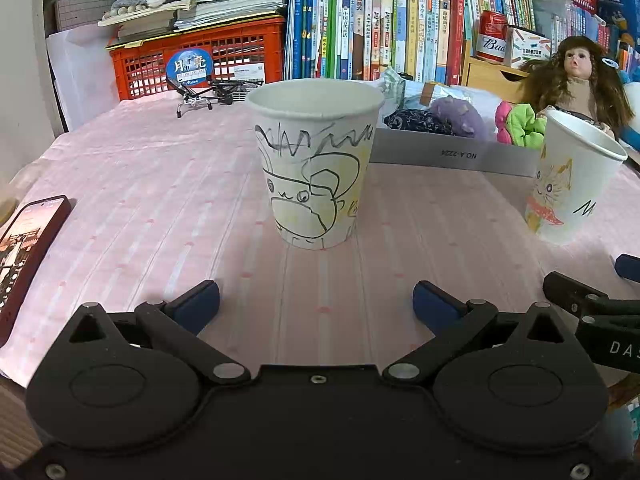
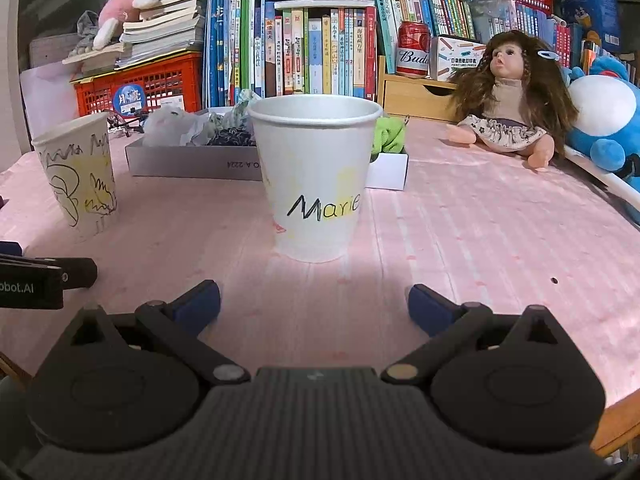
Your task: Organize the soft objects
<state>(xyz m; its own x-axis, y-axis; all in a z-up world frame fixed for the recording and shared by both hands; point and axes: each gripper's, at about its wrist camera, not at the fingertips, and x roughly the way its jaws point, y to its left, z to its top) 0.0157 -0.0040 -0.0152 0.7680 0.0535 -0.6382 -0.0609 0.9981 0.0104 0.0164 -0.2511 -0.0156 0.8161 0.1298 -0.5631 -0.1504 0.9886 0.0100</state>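
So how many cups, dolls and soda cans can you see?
Paper cups: 2, the scribbled cup and the Marie cup
Dolls: 1, the doll
Soda cans: 1, the red can
Total: 4

Soft indoor light, sharp focus, faint shadows, strong fisheye bending at edges.

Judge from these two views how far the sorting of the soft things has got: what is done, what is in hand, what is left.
Done: nothing visible; both paper cups, the doodled one and the "Marie" one, show no soft item at their rims. In hand: nothing; the left gripper and right gripper are open, each facing a cup. Left: the soft items, such as the green one and dark patterned one, lie in the grey box.
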